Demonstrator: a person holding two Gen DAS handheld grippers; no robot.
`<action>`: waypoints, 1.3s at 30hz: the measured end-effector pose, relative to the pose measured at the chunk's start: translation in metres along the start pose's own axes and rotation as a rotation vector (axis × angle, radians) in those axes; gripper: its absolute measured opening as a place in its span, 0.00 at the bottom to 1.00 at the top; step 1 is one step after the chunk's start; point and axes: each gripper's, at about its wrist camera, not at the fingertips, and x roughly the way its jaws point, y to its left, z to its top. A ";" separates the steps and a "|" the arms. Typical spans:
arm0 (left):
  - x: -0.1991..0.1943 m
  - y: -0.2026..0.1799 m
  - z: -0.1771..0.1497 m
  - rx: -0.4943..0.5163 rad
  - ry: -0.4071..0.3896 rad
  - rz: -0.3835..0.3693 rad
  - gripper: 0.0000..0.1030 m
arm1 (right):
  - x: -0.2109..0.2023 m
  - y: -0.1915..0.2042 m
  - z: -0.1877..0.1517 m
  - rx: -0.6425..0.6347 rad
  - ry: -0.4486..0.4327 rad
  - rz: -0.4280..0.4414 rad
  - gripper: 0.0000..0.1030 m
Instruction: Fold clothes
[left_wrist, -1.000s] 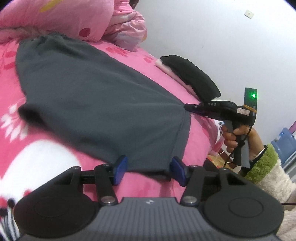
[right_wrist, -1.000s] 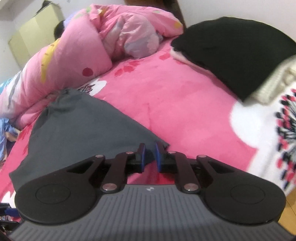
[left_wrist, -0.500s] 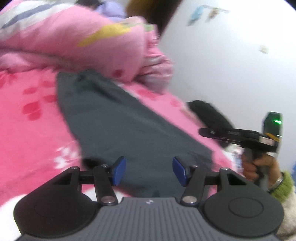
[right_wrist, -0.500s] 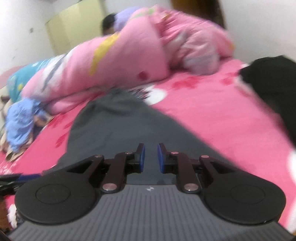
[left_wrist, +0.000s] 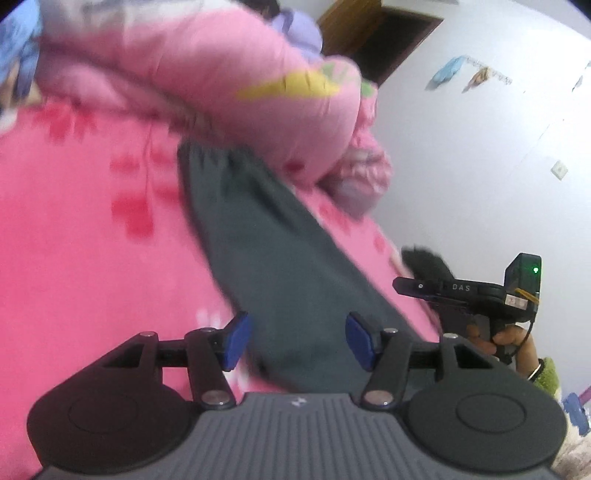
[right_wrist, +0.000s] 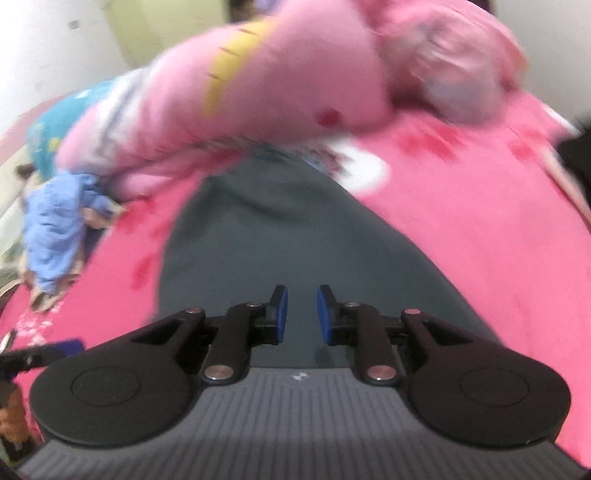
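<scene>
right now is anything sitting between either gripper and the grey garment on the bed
Nothing visible does. The left gripper and right gripper both hang open directly over the near end of the dark grey garment. The pink quilt sits only at its far end, on the pink bedsheet.

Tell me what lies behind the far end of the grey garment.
A bunched pink quilt lies behind the grey garment and overlaps its far edge, on the pink bedspread. How far the cloth runs under the quilt is hidden.
</scene>
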 end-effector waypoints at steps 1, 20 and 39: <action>0.006 0.002 0.014 0.002 -0.006 0.019 0.58 | 0.007 0.010 0.013 -0.028 0.003 0.024 0.17; 0.202 0.125 0.150 -0.213 -0.012 0.160 0.56 | 0.250 0.012 0.173 -0.168 0.077 0.087 0.54; 0.233 0.137 0.151 -0.181 -0.101 0.087 0.20 | 0.304 0.015 0.171 -0.129 0.139 0.239 0.13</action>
